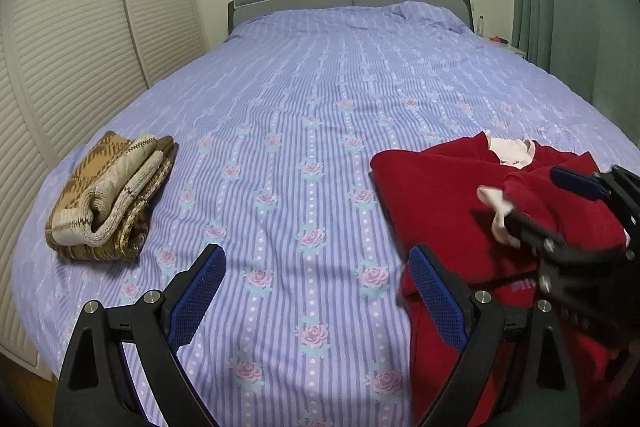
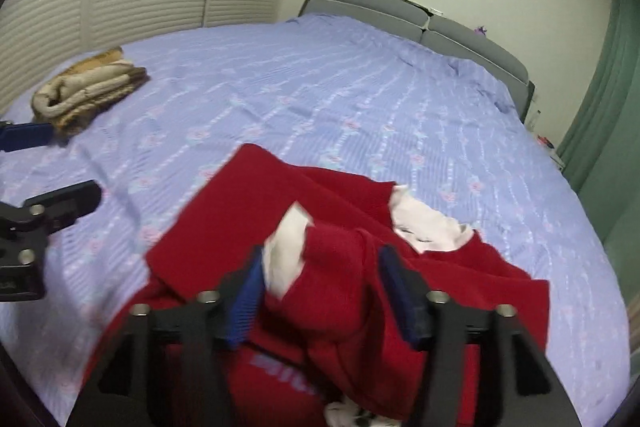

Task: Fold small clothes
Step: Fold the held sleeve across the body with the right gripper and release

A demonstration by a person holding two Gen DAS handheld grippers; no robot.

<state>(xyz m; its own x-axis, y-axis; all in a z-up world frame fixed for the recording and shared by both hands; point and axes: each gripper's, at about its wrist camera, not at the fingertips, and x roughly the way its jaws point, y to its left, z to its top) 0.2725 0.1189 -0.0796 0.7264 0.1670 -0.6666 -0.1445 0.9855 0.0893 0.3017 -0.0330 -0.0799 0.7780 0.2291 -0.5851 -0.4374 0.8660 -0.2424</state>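
Folding the red top point(image 2: 344, 267) well seems to call first for getting it flat: it lies rumpled at the near right of the bed point(image 1: 320, 107), one sleeve with a pale pink cuff point(image 2: 286, 247) thrown across the body and the pale collar point(image 2: 428, 231) turned toward the headboard. My judgement is that the sleeve should be laid straight across the chest, the edges squared, and only then the body doubled over, so that the bundle ends as compact as the brown knit point(image 1: 108, 195), which sits already folded near the left edge of the bed, well apart from the red one. Gripping at seams or cuffs rather than mid-cloth would keep the layers from dragging. The right gripper point(image 2: 320, 291) hangs over the sleeve with its blue pads point(image 2: 248, 299) parted fairly wide; the sleeve lies between them, but the cloth does not look pinched, so I read it as released, though the blur leaves some doubt about light contact. The left gripper point(image 1: 320, 291) hovers over bare sheet just left of the red top, its pads point(image 1: 200, 291) spread wide and nothing between them; the right-hand pad sits close against the edge of the red cloth in the left wrist view, and whether it touches I cannot tell.
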